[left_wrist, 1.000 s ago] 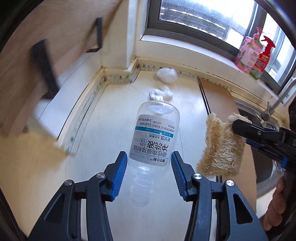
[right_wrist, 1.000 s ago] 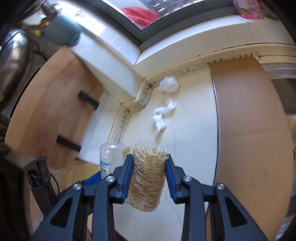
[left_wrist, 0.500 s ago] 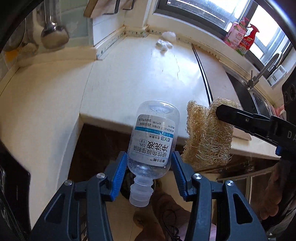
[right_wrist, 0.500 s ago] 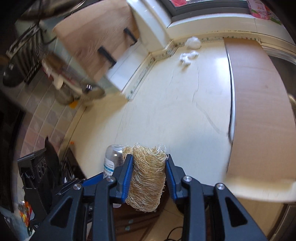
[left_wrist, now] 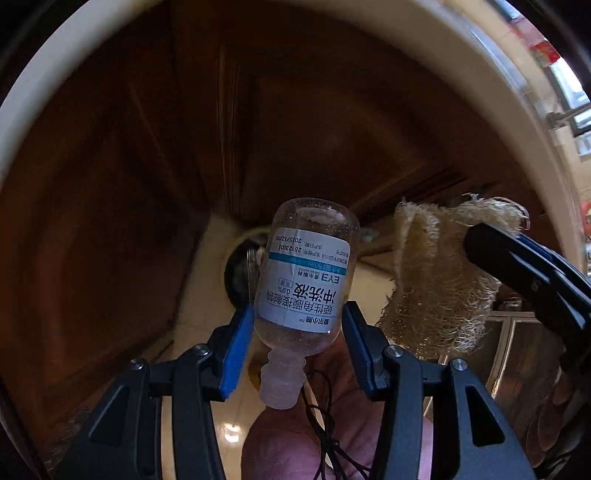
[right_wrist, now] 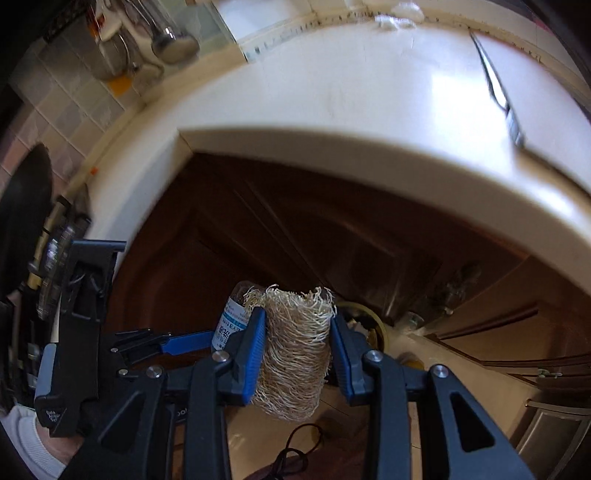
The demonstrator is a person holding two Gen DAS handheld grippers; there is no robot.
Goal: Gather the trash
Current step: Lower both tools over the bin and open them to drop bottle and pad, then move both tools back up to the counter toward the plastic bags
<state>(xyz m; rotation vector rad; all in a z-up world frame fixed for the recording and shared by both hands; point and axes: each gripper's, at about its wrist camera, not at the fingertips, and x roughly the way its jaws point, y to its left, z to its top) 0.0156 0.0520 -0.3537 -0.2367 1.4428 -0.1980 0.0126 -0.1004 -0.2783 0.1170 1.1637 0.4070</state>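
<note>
Dark wooden cabinet fronts (left_wrist: 155, 155) below the pale bench (right_wrist: 369, 92) edge.
Left hand-held gripper (left_wrist: 297, 341) clamps an inverted clear bottle (left_wrist: 308, 273); right hand-held gripper (right_wrist: 297, 350) clamps a loofah scrubber (right_wrist: 295, 343), both over the floor.

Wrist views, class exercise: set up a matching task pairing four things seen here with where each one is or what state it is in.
Things:
1. clear bottle
2. loofah scrubber
3. crumpled white tissues
4. black cable

States:
A. lying on the floor below
B. lying at the back of the countertop
C. clamped in the left gripper, neck pointing down
D. clamped in the right gripper

Pairs: 1-C, 2-D, 3-B, 4-A
</note>
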